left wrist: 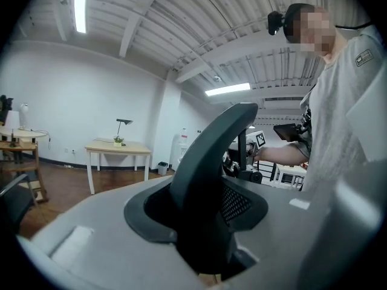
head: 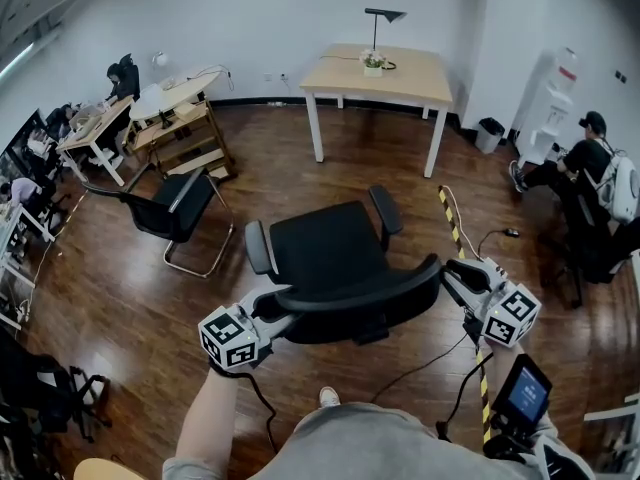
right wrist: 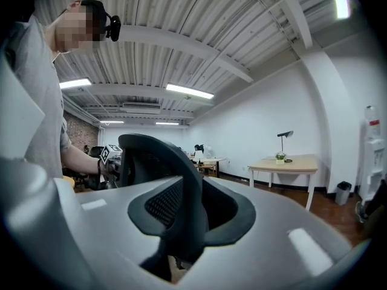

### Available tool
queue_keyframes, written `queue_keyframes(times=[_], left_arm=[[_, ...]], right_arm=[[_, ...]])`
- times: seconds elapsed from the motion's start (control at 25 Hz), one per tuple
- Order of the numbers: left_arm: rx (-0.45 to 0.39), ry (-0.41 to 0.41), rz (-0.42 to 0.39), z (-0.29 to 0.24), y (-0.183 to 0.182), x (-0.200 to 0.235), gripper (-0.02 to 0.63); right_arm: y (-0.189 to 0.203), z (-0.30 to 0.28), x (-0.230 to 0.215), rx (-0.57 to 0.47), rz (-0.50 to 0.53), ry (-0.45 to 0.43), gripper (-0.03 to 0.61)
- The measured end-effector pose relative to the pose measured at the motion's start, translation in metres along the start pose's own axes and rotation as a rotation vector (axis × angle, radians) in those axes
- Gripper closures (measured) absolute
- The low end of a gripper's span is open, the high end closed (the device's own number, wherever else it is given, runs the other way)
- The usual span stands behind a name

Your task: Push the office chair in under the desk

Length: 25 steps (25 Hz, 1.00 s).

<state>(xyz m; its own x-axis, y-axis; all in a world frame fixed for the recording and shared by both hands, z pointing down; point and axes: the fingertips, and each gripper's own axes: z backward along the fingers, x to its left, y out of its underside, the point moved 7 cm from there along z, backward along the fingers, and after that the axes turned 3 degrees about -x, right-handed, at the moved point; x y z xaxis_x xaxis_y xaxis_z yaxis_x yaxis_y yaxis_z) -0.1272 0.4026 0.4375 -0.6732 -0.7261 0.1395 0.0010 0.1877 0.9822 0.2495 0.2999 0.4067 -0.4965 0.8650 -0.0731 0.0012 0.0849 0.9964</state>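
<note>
Left gripper [head: 268, 308] clamps the left end of the chair [head: 330, 248] backrest [head: 375, 296], right gripper [head: 462, 274] jaws sit partly apart, loose around its right end; chair stands mid-floor facing the desk [head: 405, 71], well apart from it.

Beyond the office chair [head: 330, 258], bare wooden floor [head: 360, 158] runs open up to the bench [head: 385, 76], and the gap between the bench's white legs is open too. Near the chair's left stands a black visitor chair [head: 172, 208], with a wooden trolley [head: 185, 133] farther off that way. Just right of the chair, a yellow-and-black striped line [head: 452, 223] and a black cable [head: 490, 238] lie on the floor. Well off to its right are a bin [head: 489, 133], a white dispenser [head: 548, 103] and a seated person [head: 595, 168].
</note>
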Motion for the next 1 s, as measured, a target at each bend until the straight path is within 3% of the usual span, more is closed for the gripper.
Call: queue_keyframes(times=[0.24, 1.0], left_arm=[[0.007, 0.058, -0.008, 0.018, -0.009, 0.015, 0.434], [0.057, 0.33, 0.031, 0.083, -0.009, 0.105, 0.437]], right_arm=[[-0.003, -0.007, 0.006, 0.002, 0.0, -0.023, 0.466], [0.014, -0.06, 0.088, 0.027, -0.029, -0.177, 0.41]])
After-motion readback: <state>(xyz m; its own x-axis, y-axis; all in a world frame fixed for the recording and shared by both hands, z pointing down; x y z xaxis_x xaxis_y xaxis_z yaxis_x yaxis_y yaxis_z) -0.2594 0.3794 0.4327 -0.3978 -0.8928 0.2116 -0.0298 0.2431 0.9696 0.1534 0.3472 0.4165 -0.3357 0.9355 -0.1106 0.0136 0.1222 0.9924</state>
